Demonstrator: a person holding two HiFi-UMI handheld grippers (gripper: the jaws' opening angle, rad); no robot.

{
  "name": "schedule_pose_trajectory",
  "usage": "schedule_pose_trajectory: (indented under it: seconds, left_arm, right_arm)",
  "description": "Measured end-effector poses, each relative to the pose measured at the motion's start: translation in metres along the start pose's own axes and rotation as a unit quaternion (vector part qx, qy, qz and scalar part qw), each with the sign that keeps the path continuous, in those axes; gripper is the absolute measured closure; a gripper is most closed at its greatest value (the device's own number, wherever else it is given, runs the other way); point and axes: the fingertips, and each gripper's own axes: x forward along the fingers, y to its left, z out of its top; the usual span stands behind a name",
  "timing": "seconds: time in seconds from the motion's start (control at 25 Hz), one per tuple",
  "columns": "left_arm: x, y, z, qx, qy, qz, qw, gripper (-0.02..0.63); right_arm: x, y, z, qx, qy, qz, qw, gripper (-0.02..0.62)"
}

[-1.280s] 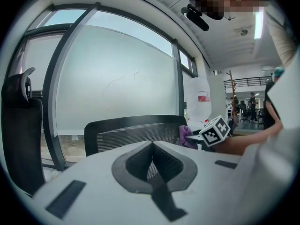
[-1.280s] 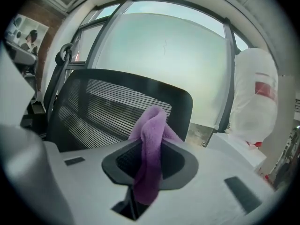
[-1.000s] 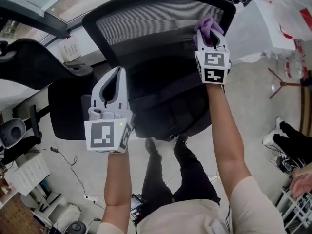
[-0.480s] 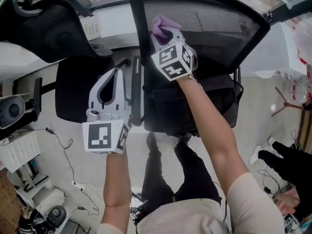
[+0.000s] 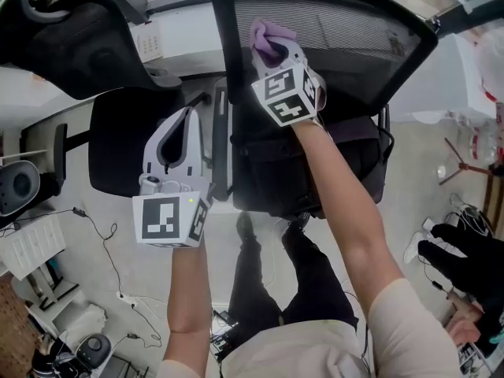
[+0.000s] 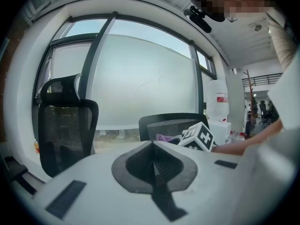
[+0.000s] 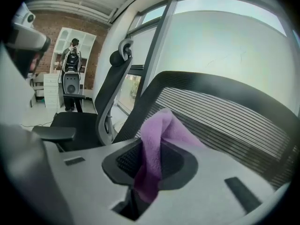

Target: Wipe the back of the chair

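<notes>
Wiping is judged under way: the right claw (image 5: 273,53), clamped on the purple cloth (image 5: 268,35), holds it at the left part of the chair back (image 5: 354,30), the left claw (image 5: 186,120) idles alongside with jaws together and empty, and the next stroke should sweep rightward across the mesh.

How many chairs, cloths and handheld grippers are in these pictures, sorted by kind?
Black chairs: 2 (mesh-backed chair, headrest chair)
Purple cloth: 1
Grippers: 2 (left gripper, right gripper)
Total: 5
</notes>
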Motion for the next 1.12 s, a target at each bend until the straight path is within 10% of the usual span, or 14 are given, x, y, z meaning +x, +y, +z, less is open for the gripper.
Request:
schedule_pose_trajectory:
  seconds: [0.36,0.64,1.12]
  left_arm:
    - [0.049,-0.079,0.008,0.013,0.005,-0.051,0.9986,0.597]
    - [0.087,-0.164,0.012,0.024,0.007,-0.112,0.9934,0.597]
    - [0.091,-0.187,0.017,0.029,0.005,-0.113,0.9931,0.597]
  right_arm:
    - [-0.062,-0.109,-0.079,0.053,0.024,-0.079,0.995,0.526]
    - [-0.162,-0.224,-0.168,0.127,0.054,-0.206,0.969,0.526]
    - [-0.168,-0.227,-0.171,0.129,0.049,-0.196,0.971,0.526]
